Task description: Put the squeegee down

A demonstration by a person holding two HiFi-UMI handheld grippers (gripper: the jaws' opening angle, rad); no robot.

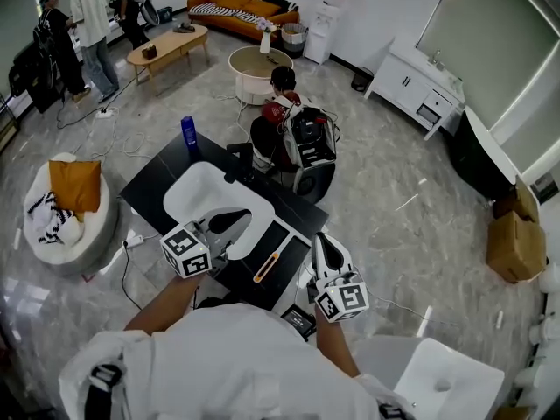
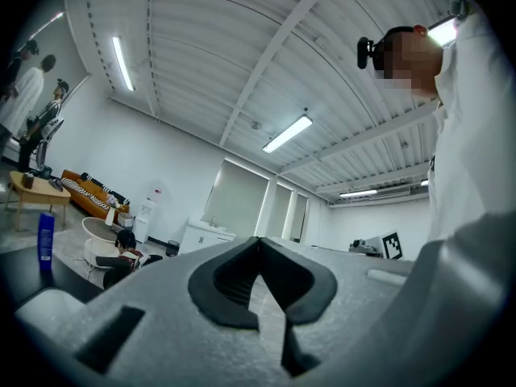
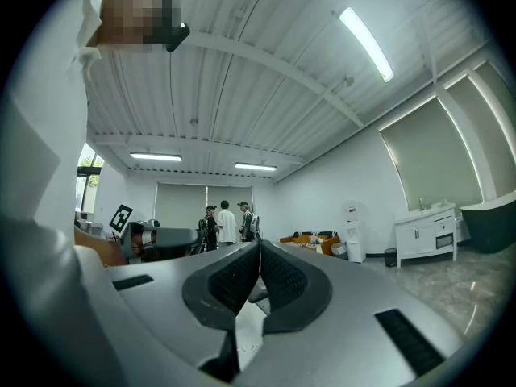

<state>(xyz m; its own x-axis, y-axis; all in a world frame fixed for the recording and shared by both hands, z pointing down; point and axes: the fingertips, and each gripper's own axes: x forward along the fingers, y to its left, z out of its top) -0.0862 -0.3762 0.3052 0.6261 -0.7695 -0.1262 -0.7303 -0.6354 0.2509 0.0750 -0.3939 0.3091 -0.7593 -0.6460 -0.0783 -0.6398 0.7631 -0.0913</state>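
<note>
The squeegee, with an orange handle, lies flat on the black table near its front edge, between my two grippers and touching neither. My left gripper hovers to its left over the table; its jaws are shut, tips touching, with nothing between them. Just right of the squeegee, at the table's front corner, is my right gripper, also shut and empty. Both gripper views look upward at the ceiling and the room, so neither shows the squeegee.
A white basin-shaped piece covers the table's middle, and a blue bottle stands at its far corner. A person with a backpack sits beyond the table. A beanbag with an orange cushion is at the left, a white chair at the lower right.
</note>
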